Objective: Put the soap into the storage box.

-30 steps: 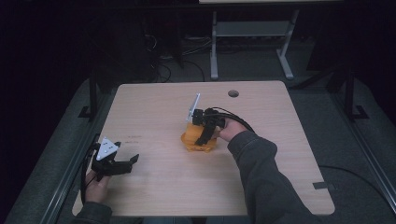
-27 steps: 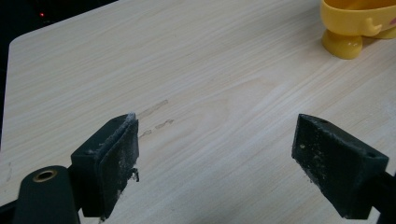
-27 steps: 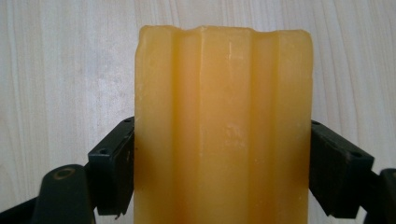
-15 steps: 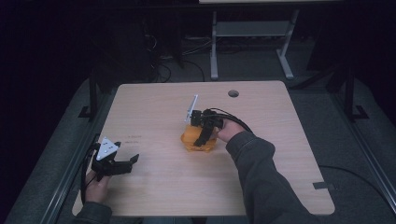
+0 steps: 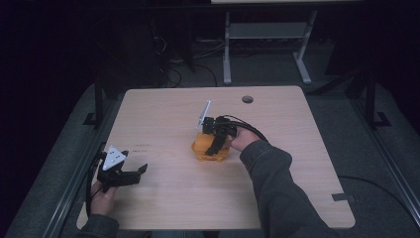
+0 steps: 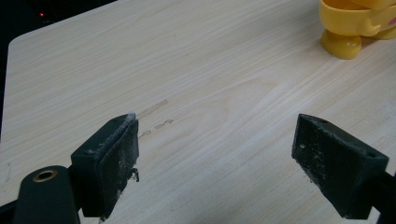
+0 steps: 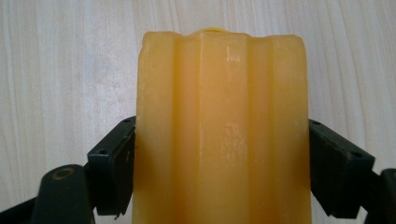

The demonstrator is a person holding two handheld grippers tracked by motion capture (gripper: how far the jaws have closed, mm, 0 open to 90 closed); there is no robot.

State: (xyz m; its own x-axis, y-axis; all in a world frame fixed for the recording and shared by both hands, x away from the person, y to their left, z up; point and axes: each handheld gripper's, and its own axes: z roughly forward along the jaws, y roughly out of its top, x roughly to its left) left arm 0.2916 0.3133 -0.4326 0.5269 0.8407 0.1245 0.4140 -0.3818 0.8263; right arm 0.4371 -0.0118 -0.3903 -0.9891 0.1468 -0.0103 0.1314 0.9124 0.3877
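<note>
My right tongs (image 7: 219, 168) are clamped on the yellow plastic toy (image 7: 222, 126); both jaws sit flush on its 2 flat sides, with the ribbed face running straight away from the camera, so the toy's long axis lines up with the tongs' own axis. In the high view the toy (image 5: 204, 148) stands mid-worktop (image 5: 297, 148), directly under the right tongs (image 5: 216, 140), which come in from the right and above. My left tongs (image 5: 130, 174) are spread wide and hold nothing, resting low near the worktop's left edge, well apart from the toy. From the left gripper view the toy (image 6: 355, 25) lies far ahead and to the right. The right hand is clearly the nearer one; I judge any lift goes straight up along that grip.
</note>
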